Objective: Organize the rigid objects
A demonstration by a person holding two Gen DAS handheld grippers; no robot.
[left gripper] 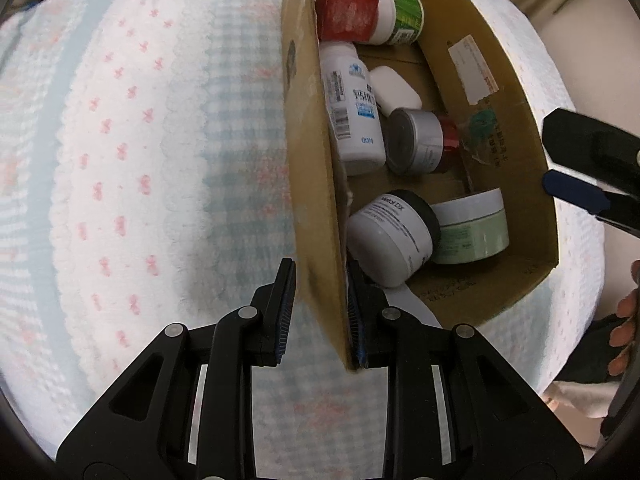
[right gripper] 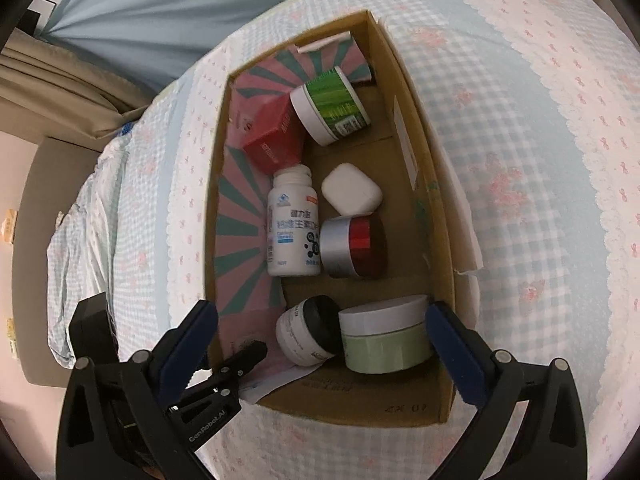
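Left gripper is clamped on the near wall of the cardboard box, one pad outside, one inside. Right gripper hangs over the box's near end w/ jaws spread wide, nothing pinched; the pale green jar lies between the pads, prob. not touched, though the right pad sits very close. Box rests on the checked bedspread. Inside, near to far: black-lidded white jar beside the green one, red jar w/ silver lid, white pill bottle, white case, red carton, green-label jar.
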